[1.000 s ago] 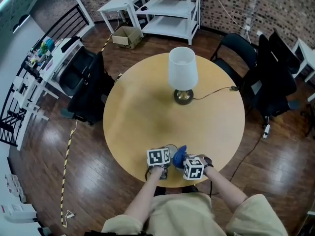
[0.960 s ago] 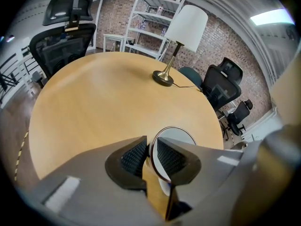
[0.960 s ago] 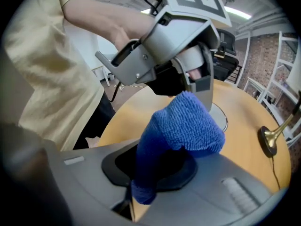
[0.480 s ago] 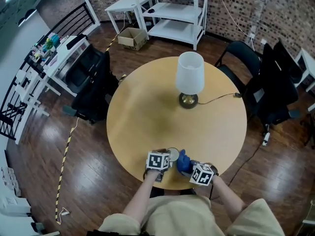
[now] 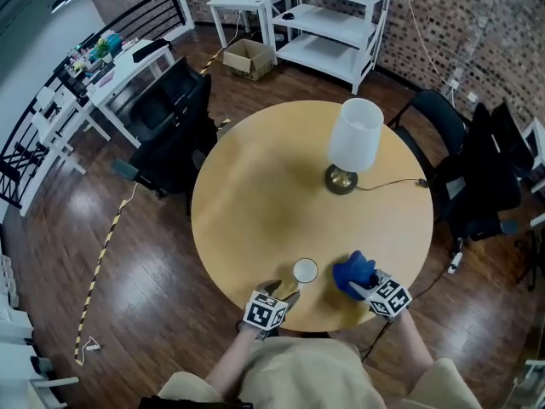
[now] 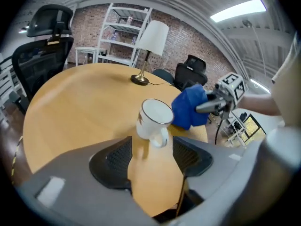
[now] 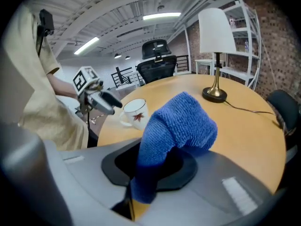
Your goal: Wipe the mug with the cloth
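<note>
A white mug with a red leaf mark stands upright on the round wooden table, near its front edge. My left gripper sits just behind it. Its jaws are opening, and only the mug's handle reaches toward the gap between the pads, which do not touch it. My right gripper is shut on a blue cloth, which bulges up out of the jaws. The cloth hangs to the right of the mug, apart from it.
A white-shaded lamp on a brass foot stands at the far right of the table, and its cord runs off the right edge. Black office chairs stand on both sides. White shelves stand at the back.
The left gripper held the mug with the cloth against it. Now the mug stands free on the table, the left gripper has drawn back open, and the right gripper has carried the cloth rightward.
</note>
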